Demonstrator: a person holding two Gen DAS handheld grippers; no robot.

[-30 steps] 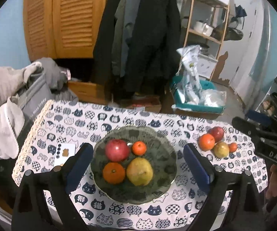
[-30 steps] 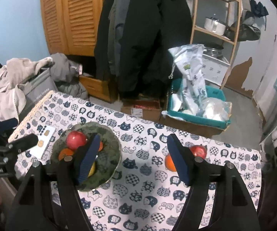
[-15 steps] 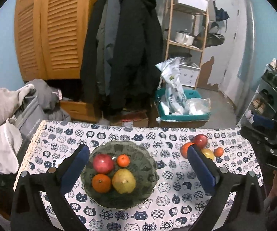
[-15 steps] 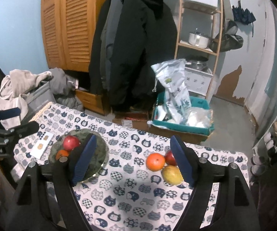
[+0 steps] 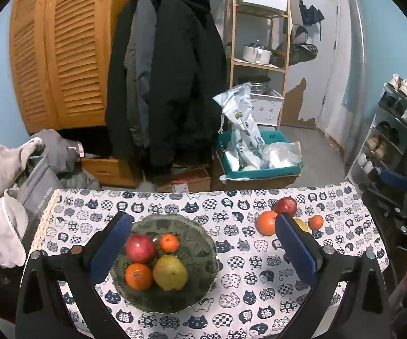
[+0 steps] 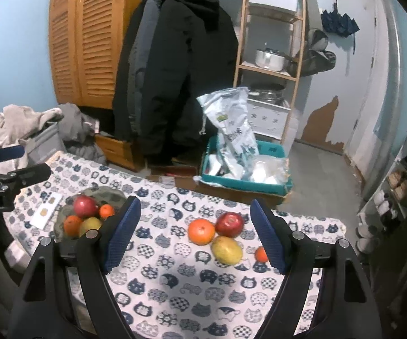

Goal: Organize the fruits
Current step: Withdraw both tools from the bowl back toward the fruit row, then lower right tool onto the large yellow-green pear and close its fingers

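Now: both tongs spread and empty above the fruit

Left tongs (image 5: 202,250) hang wide apart over the green bowl (image 5: 200,237), holding nothing. Bowl sits on the cat-print desk (image 5: 231,197), left half. Inside it: a red pomegranate (image 5: 140,248), a small tangerine (image 5: 169,243), an orange (image 5: 139,276) and a yellow pear (image 5: 170,273), all packed close, touching.

Right tongs (image 6: 195,233) likewise spread, empty, raised above the desk's right half. Between their blue pads lies the loose group, straight on the cloth: a large orange (image 6: 201,231), a red apple (image 6: 229,224) just beside it and behind, a yellow-green mango (image 6: 227,250) in front, touching or nearly so. A small tangerine (image 6: 260,254) lies at the right pad, partly hidden by it.

Loose group well apart from the bowl. A white card (image 6: 45,210) rests on the cloth left of the bowl.

Background: dark coats (image 5: 166,79) on a rail, louvred wooden wardrobe (image 5: 62,56), teal crate (image 5: 260,166) with bags on the floor beyond the desk.
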